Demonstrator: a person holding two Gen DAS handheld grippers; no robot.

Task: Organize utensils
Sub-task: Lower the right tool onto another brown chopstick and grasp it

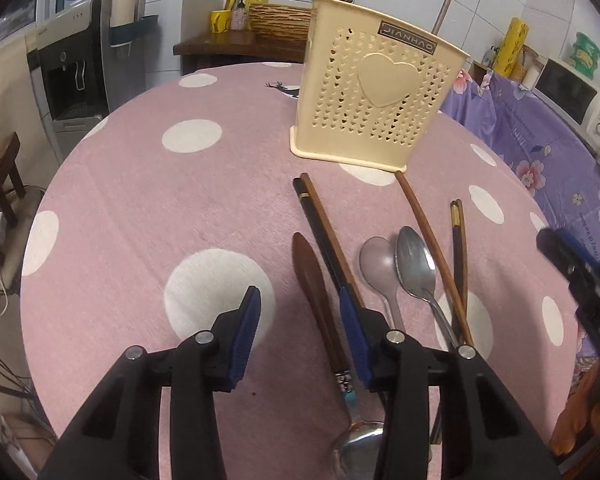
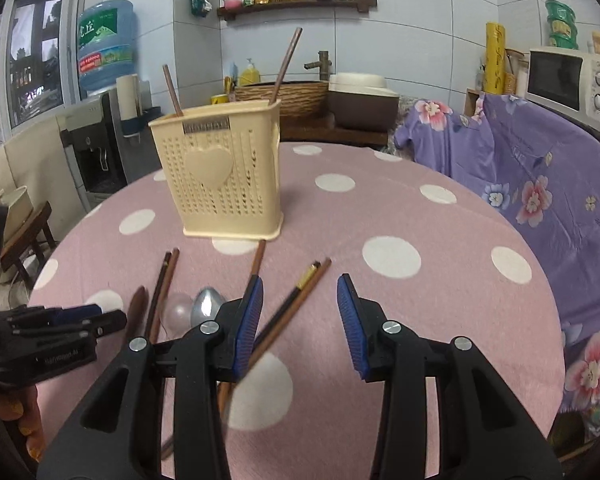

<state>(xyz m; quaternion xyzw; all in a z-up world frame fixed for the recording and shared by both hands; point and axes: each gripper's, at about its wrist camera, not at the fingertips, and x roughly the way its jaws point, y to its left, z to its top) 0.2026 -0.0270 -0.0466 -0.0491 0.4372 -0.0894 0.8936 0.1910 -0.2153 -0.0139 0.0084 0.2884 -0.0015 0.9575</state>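
Fingers on both grippers are standing wide apart and gripping nothing: the left gripper (image 1: 298,326) is hovering over bare cloth just left of the loose utensils, and the right gripper (image 2: 300,320) is hanging above the pair of chopsticks (image 2: 296,300) lying furthest right, probably lining up for a pick. Those utensils are lying scattered on the tablecloth (image 1: 140,208) in front of the cream holder (image 1: 376,100): a dark chopstick pair (image 1: 324,240), a wooden spoon (image 1: 312,280), a pale plastic spoon (image 1: 378,268), a metal spoon (image 1: 418,270) and a single brown chopstick (image 1: 428,232) with its tip nearly touching the holder's base. Two chopsticks (image 2: 284,64) are already leaning inside the holder, so sorting looks under way. Beyond the table, a water dispenser (image 2: 96,148) and a microwave (image 2: 568,80) are sitting against the walls
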